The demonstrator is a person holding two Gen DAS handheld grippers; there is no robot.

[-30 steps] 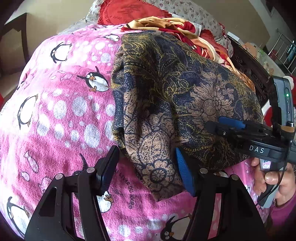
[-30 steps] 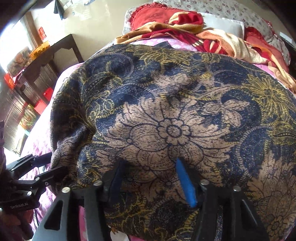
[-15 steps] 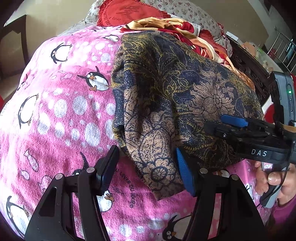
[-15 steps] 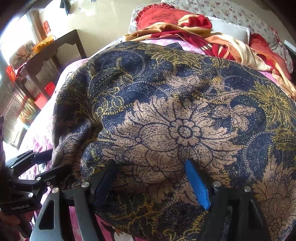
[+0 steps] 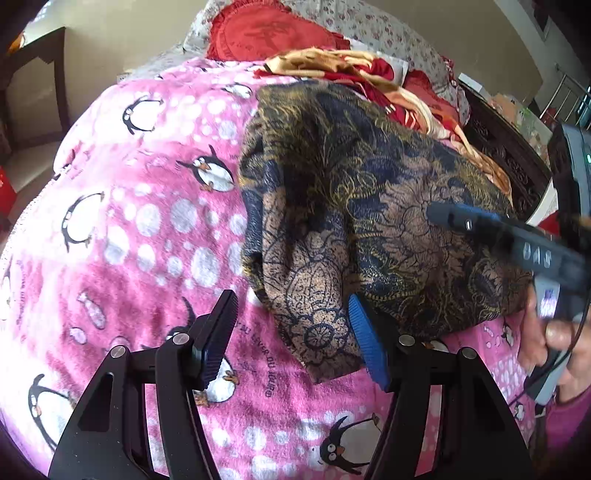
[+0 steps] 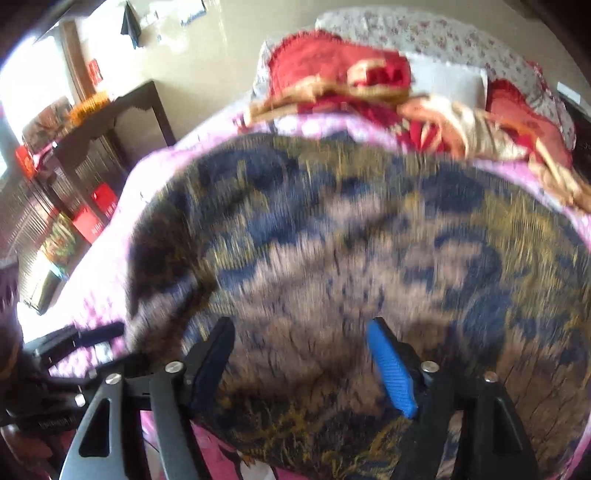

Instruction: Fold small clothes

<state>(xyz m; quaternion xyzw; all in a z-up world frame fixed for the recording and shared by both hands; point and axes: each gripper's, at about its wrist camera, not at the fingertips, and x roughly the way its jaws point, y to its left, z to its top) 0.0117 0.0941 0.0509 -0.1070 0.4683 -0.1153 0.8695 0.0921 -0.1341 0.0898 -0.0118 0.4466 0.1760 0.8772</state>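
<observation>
Cloth: a dark blue and tan patterned garment (image 5: 369,206) lies spread on the pink penguin blanket (image 5: 129,229); its near left edge is bunched into folds; a tan corner hangs down toward the left wrist camera.
Left gripper (image 5: 295,339): fingers wide apart; low over the blanket at the garment's near corner; the blue pad (image 5: 369,347) sits just beside the cloth's hem, the black pad (image 5: 218,336) over bare blanket; nothing between them is pinched.
Right gripper (image 6: 303,365): jaws spread too; hovering right over the garment's near edge; its own view is smeared with blur, so I can't tell whether the pads touch the fabric; from the left wrist view the same tool (image 5: 509,236) reaches in from the right above the cloth.
Hand: fingers (image 5: 554,339) wrapped round the right tool's handle at the far right; pink sleeve below.
Background: red and gold bedding (image 5: 332,70) heaped past the garment; a red cushion (image 5: 266,33) behind it; a dark wooden table (image 6: 110,122) off to the left by the wall.
</observation>
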